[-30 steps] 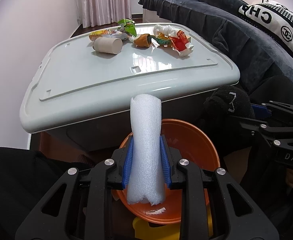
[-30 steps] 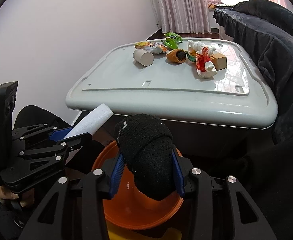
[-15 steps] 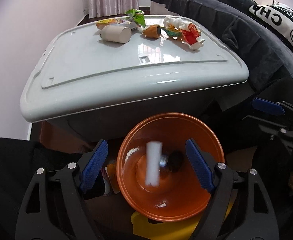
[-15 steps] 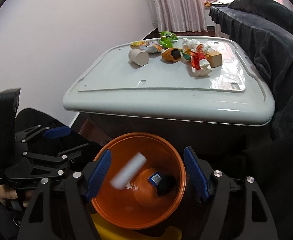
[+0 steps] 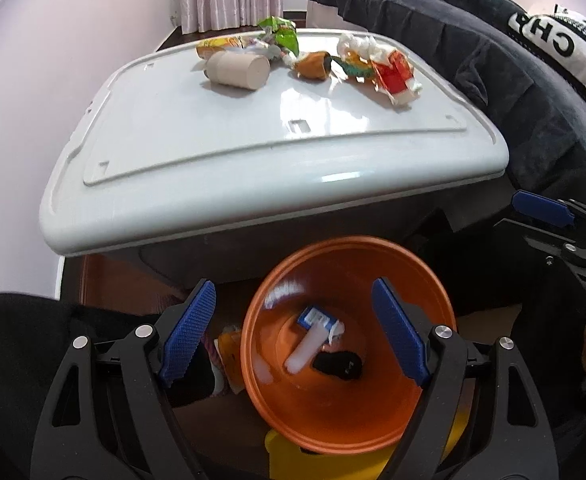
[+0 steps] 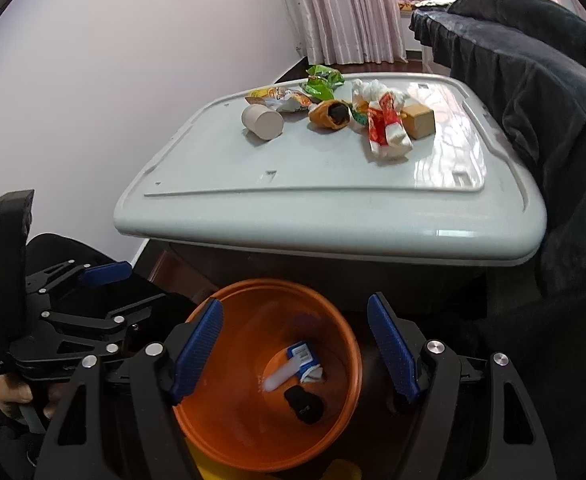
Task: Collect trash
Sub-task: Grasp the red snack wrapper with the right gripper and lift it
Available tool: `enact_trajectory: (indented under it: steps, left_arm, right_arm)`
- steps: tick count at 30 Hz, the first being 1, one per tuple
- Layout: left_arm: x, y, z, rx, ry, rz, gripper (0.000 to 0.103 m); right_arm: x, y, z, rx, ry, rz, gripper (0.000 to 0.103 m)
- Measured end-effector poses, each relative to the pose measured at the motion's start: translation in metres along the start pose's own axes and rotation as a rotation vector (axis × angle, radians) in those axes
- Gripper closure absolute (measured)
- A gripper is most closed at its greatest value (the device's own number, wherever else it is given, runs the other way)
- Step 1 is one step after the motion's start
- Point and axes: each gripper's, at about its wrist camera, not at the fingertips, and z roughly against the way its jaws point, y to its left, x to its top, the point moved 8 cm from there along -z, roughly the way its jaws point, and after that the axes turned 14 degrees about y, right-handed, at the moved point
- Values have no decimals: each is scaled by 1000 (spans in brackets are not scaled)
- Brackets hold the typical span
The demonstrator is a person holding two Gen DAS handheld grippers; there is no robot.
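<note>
An orange bin (image 5: 433,304) (image 6: 345,336) stands below both grippers. In it lie a white foam roll (image 5: 307,346) (image 6: 279,376), a black sock (image 5: 339,365) (image 6: 305,400) and a blue-white wrapper (image 5: 317,318) (image 6: 301,354). My left gripper (image 5: 295,332) is open and empty above the bin. My right gripper (image 6: 295,344) is open and empty above it too. On the white lid (image 5: 213,144) (image 6: 313,168) lie a paper cup (image 5: 239,70) (image 6: 262,122), snack wrappers (image 5: 279,34) (image 6: 325,80), a red-white wrapper (image 5: 395,78) (image 6: 387,130) and a small cardboard box (image 6: 417,120).
A dark sofa (image 5: 473,52) (image 6: 533,92) runs along the right of the lid. A white wall (image 6: 93,80) is at the left. A yellow object (image 5: 293,460) sits under the bin. Some wrappers (image 5: 227,356) lie on the floor left of the bin.
Both grippers opened. The foam roll fell from the left one and the black sock from the right one into the orange bin, where they now lie still.
</note>
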Motion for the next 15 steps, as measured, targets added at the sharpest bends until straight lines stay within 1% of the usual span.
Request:
enact_trajectory:
  steps: [3,5,7,9,12,15]
  left_arm:
    - [17,5,2,-13,-18,18,24]
    - [31,9,3,-18,-35,34,24]
    - [41,11,4,-20,-52,46,24]
    - [50,14,2,-18,-59,57,24]
    - [58,19,-3,-33,-60,82,24]
    - [60,22,-9,-47,-51,96,24]
  right_arm:
    - [25,-11,0,-42,-22,15,29]
    - [50,-23,-3,-86,-38,17,29]
    - [73,-33,-6,-95,-48,-3,29]
    - [104,-48,-11,-108,-61,-38,29]
    - [142,-62,-26,-131,-37,-55,29]
    - [166,-71,-47,-162,6,-58,29]
